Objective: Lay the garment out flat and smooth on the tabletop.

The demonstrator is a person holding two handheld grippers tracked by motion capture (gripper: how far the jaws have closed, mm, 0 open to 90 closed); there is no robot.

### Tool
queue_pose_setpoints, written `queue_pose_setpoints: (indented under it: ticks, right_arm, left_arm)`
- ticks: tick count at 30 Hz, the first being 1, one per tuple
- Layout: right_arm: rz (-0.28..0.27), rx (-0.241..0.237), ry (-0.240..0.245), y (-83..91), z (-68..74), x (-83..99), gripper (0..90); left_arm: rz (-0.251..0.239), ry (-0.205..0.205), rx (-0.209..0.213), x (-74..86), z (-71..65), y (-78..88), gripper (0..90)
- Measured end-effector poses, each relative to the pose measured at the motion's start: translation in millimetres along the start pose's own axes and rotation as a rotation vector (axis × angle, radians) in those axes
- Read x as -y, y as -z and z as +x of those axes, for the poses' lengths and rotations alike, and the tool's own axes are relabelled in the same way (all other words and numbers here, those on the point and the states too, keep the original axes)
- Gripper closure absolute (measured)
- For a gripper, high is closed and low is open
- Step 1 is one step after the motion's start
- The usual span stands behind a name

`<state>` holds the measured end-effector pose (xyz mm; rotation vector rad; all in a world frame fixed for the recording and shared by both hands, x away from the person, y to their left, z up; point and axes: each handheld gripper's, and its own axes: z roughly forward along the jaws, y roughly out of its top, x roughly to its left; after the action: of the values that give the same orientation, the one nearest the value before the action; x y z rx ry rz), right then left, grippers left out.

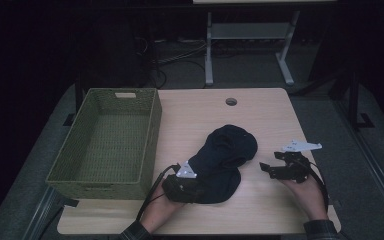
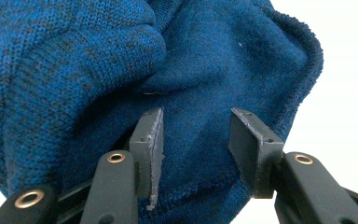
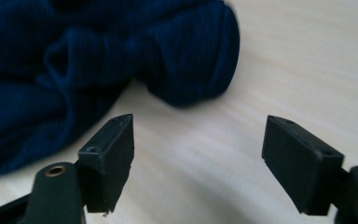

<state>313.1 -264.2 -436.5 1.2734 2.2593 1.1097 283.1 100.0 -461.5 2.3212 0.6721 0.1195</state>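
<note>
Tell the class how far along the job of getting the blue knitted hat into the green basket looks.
Nothing is done: the basket holds nothing, and the hat lies on the table. In hand: the left gripper is open around its edge. Left: closing, lifting, placing. The right gripper is open beside it.

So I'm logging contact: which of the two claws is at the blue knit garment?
The left claw: its jaws sit open around the hem of the blue knit garment. The right claw is open above bare table, beside the garment.

The high view is looking dim, its edges fading into black. Beyond the left tongs (image 2: 193, 140), the surface (image 2: 349, 70) is glaring pure white. Ahead of the right tongs (image 3: 198, 154), the blue knit (image 3: 74, 70) is blurring softly.
</note>
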Motion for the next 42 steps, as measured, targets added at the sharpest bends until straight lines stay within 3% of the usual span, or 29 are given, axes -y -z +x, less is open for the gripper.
queue_pose_setpoints:
  ticks: [3,7,14,18,25,28,35,36,40,42]
  right_arm:
    - [-0.011,-0.014,0.011,-0.4,-2.0,-12.4,30.3]
    - [-0.005,-0.039,0.03,-5.1,-4.0,-26.4,34.6]
    - [-0.001,-0.067,0.036,-18.5,-12.6,-52.3,36.7]
    - [-0.003,-0.077,0.037,-27.4,-18.1,-65.8,36.7]
    - [0.038,-0.121,0.012,-50.5,-27.3,-83.1,36.7]
    - [0.027,-0.156,-0.003,-62.1,-30.3,-83.8,36.8]
    - [0.062,-0.206,-0.036,-82.1,-34.8,-78.2,37.8]
    - [0.073,-0.227,-0.042,-86.2,-34.6,-77.1,40.8]
    - [0.109,-0.237,-0.032,-94.1,-32.4,-75.7,49.8]
    - [0.134,-0.237,-0.028,-98.7,-31.3,-74.3,60.1]
  left_arm:
    - [0.0,-0.011,-0.012,0.2,-1.0,-0.3,56.6]
    - [0.006,-0.042,-0.054,0.0,-2.8,-0.3,66.8]
    - [0.009,-0.03,-0.043,-1.0,4.0,-0.2,86.1]
    - [0.005,-0.023,-0.046,-1.1,3.1,-0.7,87.2]
    - [0.013,-0.038,-0.059,-1.5,1.4,-0.6,87.6]
    - [0.013,-0.031,-0.052,-1.5,2.4,-0.4,87.6]
    - [0.007,-0.021,-0.045,-1.4,2.9,-0.7,87.6]
    - [0.008,-0.021,-0.045,-1.4,2.8,-0.7,87.6]
    - [0.006,-0.019,-0.045,-1.4,3.1,-0.9,87.6]
    - [0.006,-0.019,-0.045,-1.4,2.9,-0.9,87.6]
